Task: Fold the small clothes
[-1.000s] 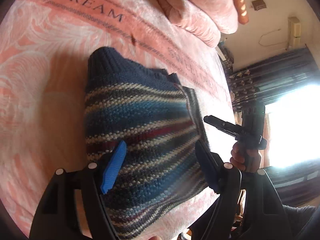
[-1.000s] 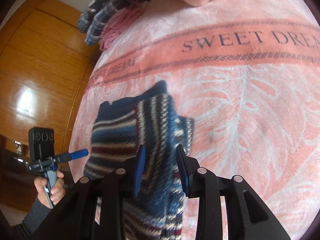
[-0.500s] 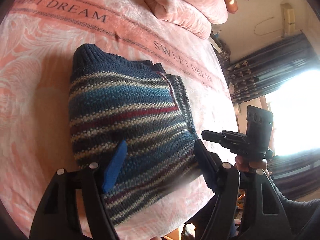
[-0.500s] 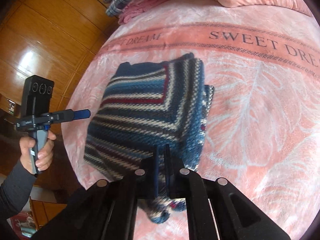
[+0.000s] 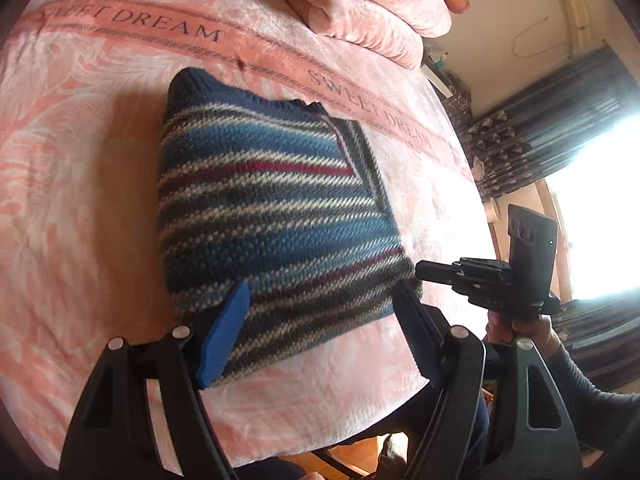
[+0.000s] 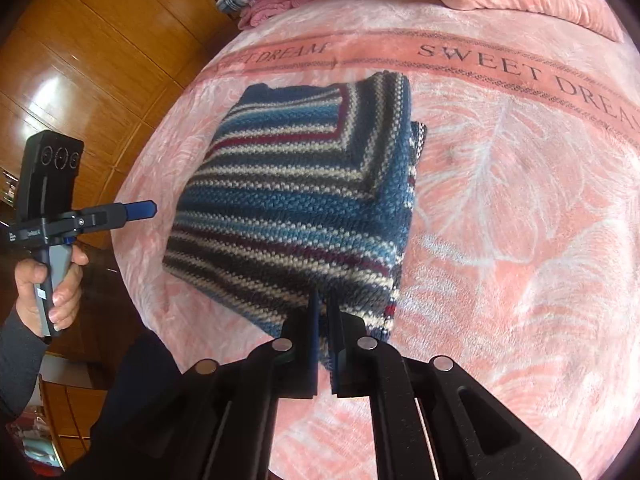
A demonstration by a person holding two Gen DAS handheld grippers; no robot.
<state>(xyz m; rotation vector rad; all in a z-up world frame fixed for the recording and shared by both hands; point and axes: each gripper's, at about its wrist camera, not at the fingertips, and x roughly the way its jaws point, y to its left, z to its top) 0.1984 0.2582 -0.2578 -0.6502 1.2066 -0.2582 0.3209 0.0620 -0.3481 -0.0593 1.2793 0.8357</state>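
Sweater (image 5: 276,216): folded square, flat on bed (image 5: 80,160).
Left tongs (image 5: 320,320): spread, empty, clear of knit.
Right tongs (image 6: 323,312): pressed together, apparently empty, at near edge.

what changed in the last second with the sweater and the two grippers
The right gripper let go of the striped sweater's folded flap, closed its fingers and drew back to the near edge. The flap now lies flat, so the sweater is a compact folded rectangle. The left gripper stayed open, holding nothing, over the near edge. The sweater kept its place on the pink blanket.
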